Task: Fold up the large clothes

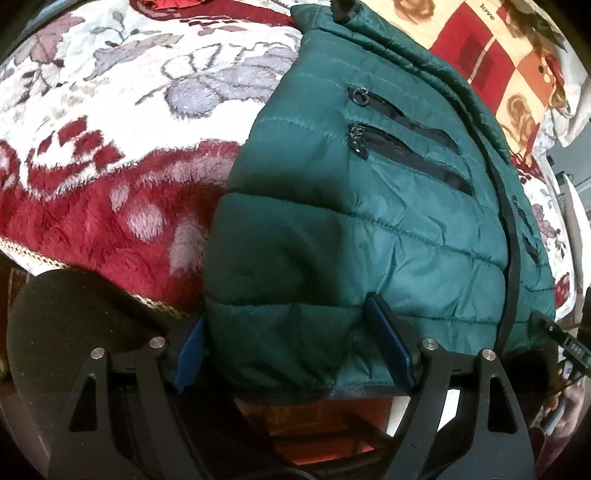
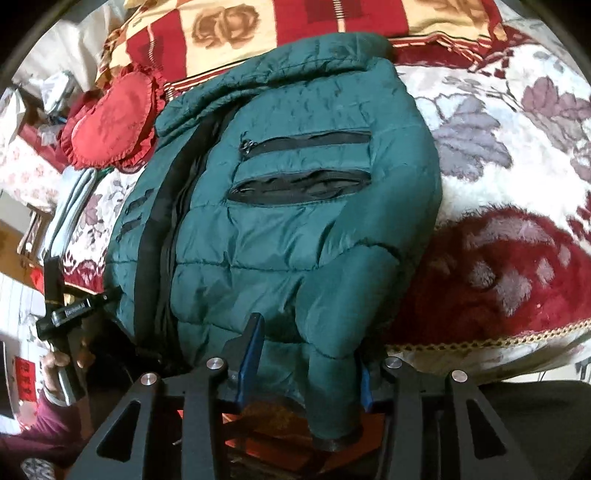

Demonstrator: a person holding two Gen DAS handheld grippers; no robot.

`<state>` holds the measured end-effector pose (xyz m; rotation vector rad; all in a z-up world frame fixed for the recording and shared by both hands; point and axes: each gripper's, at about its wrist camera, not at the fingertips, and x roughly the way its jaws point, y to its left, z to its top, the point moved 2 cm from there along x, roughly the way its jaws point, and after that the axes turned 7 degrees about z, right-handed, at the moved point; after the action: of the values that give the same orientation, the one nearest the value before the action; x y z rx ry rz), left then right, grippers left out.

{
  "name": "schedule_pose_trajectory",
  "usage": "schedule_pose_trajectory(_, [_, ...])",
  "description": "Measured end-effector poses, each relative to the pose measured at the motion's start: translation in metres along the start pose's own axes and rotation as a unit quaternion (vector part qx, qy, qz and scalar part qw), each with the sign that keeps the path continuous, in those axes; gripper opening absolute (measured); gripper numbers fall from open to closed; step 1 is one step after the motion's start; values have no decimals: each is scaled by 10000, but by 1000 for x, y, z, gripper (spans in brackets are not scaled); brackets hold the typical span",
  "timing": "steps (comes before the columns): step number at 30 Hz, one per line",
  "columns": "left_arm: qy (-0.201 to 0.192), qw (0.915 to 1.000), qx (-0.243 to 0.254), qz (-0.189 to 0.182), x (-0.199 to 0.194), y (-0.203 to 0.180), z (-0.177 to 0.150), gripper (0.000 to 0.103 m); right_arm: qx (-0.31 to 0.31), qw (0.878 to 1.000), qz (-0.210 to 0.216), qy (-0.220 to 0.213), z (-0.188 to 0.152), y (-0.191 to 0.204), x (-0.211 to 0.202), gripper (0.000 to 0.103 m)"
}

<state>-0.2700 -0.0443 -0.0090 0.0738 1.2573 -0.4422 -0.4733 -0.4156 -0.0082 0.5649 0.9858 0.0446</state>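
Only rightward, red cushion [image 2: 110, 122] beside jacket [image 2: 295, 206].

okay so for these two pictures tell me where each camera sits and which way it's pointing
Left wrist: on the left gripper, looking steeply down over the green puffer jacket on the floral blanket; own blue-padded fingers straddle the hem.
Right wrist: on the right gripper, looking down the jacket toward the checked pillow; its fingers flank the sleeve cuff, and a hand shows at left.
Shared: jacket, blanket, pillow.
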Motion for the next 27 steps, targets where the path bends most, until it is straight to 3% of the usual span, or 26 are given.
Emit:
schedule_pose_trajectory(1, [-52, 10000, 43, -64, -3, -1, -1, 65, -40, 10000, 16, -83, 0, 2, -3, 32])
schedule_pose_trajectory(2, [-125, 9998, 94, -76, -7, -2, -2, 53, -45, 9999, 30, -145, 2, 2, -5, 19])
schedule_pose_trajectory(3, [-164, 9998, 128, -69, -10, -2, -3, 42, -20, 9996, 105, -245, 4, 2, -11, 16])
schedule_pose_trajectory(6, [-235, 9994, 77, -254, -19, 3, -3, 24, 46, 9986, 339, -409, 9, 2, -20, 15])
schedule_pose_trajectory(9, [-292, 9984, -44, -477, -33, 9, 0, 14, 49, 9962, 552, -679, 19, 8, -36, 14])
schedule_pose_trajectory(17, [-1146, 9910, 269, -632, -105, -8, 31, 11, -128, 9867, 812, -1402, 64, 31, -74, 14])
schedule_pose_trajectory(27, [-1796, 9825, 201, -447, -134, -28, 98, 11, -235, 9788, 667, -1922, 127, 36, -93, 13])
